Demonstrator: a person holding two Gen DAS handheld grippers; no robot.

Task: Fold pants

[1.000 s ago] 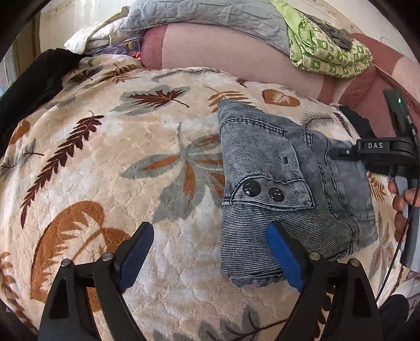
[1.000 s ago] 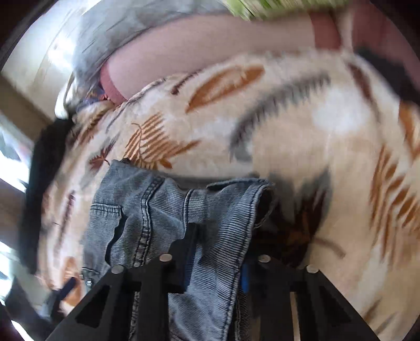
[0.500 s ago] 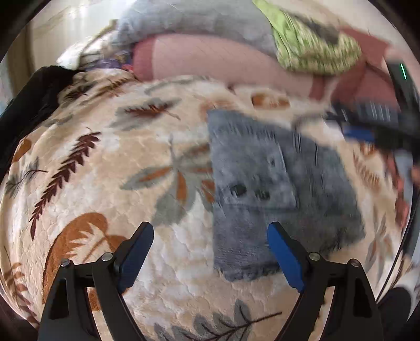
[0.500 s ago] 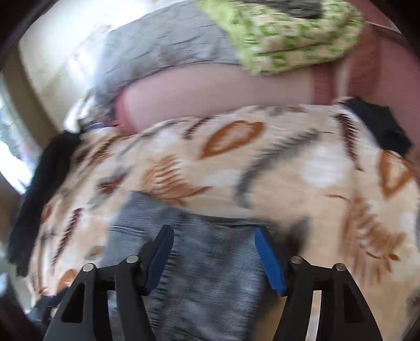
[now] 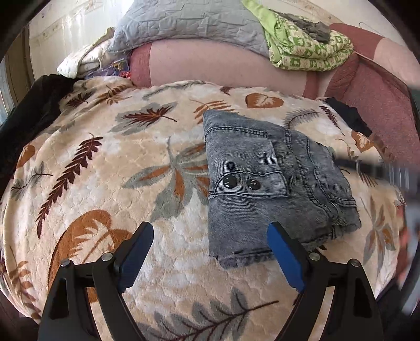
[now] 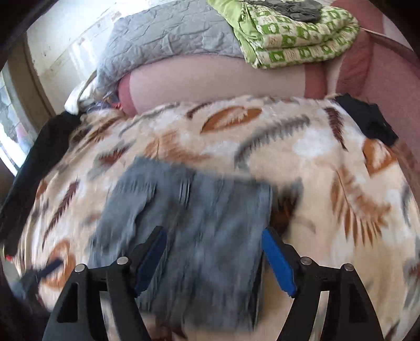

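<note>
Grey-blue denim pants (image 5: 267, 178) lie folded into a compact rectangle on a cream leaf-print blanket (image 5: 105, 183), a buttoned pocket flap on top. My left gripper (image 5: 210, 251) is open and empty, hovering just in front of the pants' near edge. My right gripper (image 6: 214, 258) is open and empty above the pants (image 6: 183, 223), which look blurred in that view. The right gripper shows as a dark blur at the right edge of the left wrist view (image 5: 380, 170).
A pink bolster (image 5: 210, 65) lies along the back of the bed with a grey quilt (image 5: 183, 23) and a green patterned blanket (image 5: 307, 47) on it. Black cloth (image 5: 29, 110) lies at the left edge, a small black item (image 5: 349, 115) at the right.
My right gripper let go of the pants' edge, opened and lifted back. The pants now lie flat and folded. My left gripper stayed open and pulled back slightly.
</note>
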